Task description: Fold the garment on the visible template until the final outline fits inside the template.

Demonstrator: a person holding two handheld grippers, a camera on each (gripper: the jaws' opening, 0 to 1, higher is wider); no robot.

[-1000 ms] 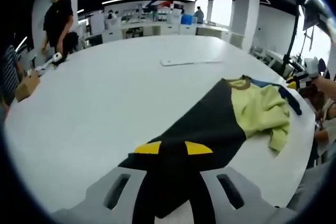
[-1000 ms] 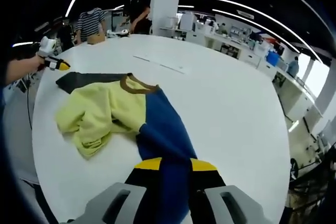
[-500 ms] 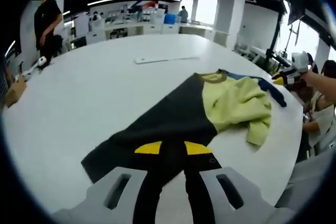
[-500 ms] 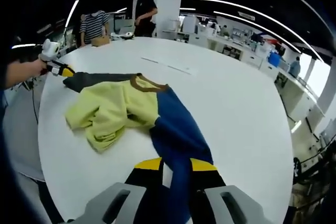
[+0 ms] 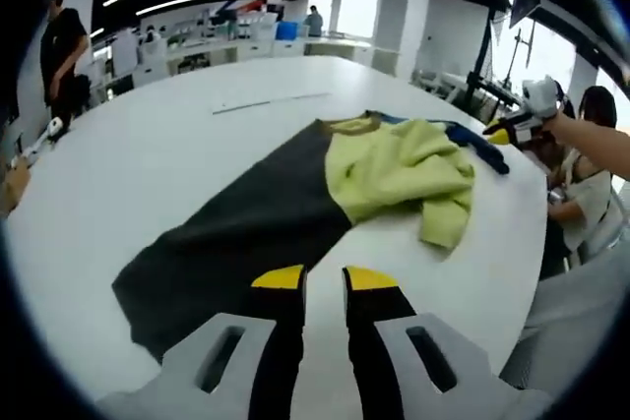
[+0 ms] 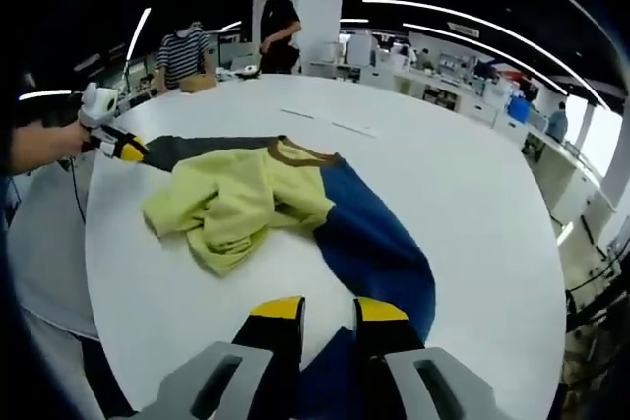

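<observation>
Having let go, left gripper (image 5: 324,280) parted off garment (image 5: 295,204), right gripper (image 6: 329,310) clamping blue sleeve (image 6: 374,243), table (image 5: 148,164).

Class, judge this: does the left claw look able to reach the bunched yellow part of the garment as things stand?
Probably yes. The left claw faces the bunched yellow part across bare table and the garment's flat dark cloth, with nothing standing between.

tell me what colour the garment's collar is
Brown collar, clearest in the right gripper view.
</observation>
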